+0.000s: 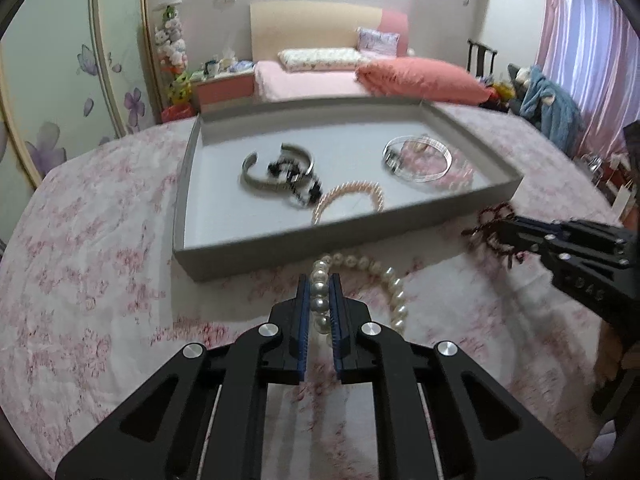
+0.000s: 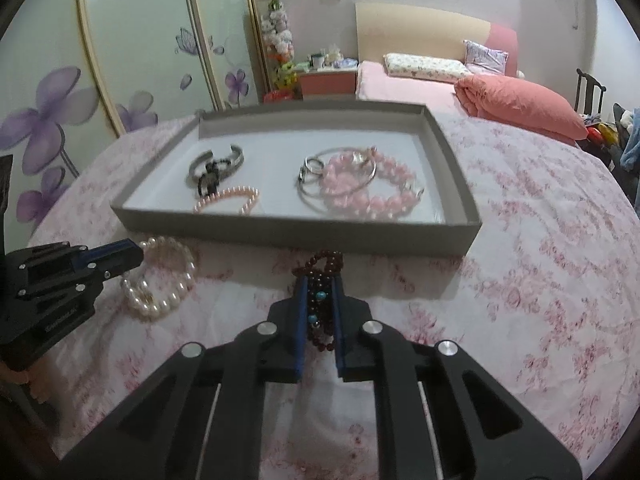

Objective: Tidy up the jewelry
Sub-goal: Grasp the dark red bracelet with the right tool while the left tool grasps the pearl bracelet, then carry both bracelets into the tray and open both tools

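A grey tray (image 1: pixel 256 246) (image 2: pixel 280 230) sits on the flowered cloth. In it lie a silver cuff (image 1: pixel 260 178) (image 2: pixel 224 162), a black beaded piece (image 1: pixel 300 184) (image 2: pixel 208 180), a small pink pearl bracelet (image 1: pixel 352 196) (image 2: pixel 228 200), silver bangles (image 1: pixel 420 158) (image 2: pixel 336 176) and a pink bead bracelet (image 2: pixel 372 196). My left gripper (image 1: pixel 320 284) (image 2: pixel 134 254) is shut on a white pearl bracelet (image 1: pixel 380 276) (image 2: pixel 160 280) in front of the tray. My right gripper (image 2: pixel 320 284) (image 1: pixel 496 236) is shut on a dark red bead bracelet (image 2: pixel 322 276) (image 1: pixel 490 224) by the tray's near wall.
The table wears a pink flowered cloth (image 1: pixel 100 272) (image 2: pixel 540 280). Behind it are a bed with a coral pillow (image 1: pixel 420 78) (image 2: pixel 520 104), a floral wardrobe (image 2: pixel 60 112) and pink curtains (image 1: pixel 592 48).
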Available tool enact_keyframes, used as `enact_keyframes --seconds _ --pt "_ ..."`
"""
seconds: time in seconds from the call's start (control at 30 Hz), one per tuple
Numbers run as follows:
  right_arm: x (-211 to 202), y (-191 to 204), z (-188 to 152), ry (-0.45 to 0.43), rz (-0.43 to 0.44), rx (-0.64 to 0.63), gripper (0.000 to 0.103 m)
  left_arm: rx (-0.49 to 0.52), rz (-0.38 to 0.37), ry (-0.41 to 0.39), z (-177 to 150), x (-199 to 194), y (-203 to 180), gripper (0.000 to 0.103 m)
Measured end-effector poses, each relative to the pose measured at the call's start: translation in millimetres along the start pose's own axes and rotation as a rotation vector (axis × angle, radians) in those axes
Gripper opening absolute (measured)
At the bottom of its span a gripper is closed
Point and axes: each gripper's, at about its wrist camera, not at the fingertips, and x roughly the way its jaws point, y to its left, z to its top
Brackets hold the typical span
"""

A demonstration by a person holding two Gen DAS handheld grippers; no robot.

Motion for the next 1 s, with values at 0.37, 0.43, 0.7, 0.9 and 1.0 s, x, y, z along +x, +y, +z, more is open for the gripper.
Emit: enact_keyframes --seconds 0.37,0.43,0.7,0.9,1.0 --pt "-24 1 15 -0.128 0.054 0.027 0.011 -0.047 -0.135 -0.118 16 -23 -3 0.010" --pt "-28 2 17 -0.143 0.055 0.030 0.011 -0.053 -0.146 -0.133 17 -27 -4 0.010" --pt "-42 5 21 -0.203 0.041 0.022 0.011 -0.098 -0.180 -0.222 24 -50 5 0.010" --pt "-60 15 22 -0.267 0.026 0.008 0.011 -0.129 -0.149 -0.286 24 -70 12 0.010" --pt "-69 21 23 -0.303 0.018 -0.002 0.011 -0.128 -0.107 -0.326 22 -80 12 0.010"
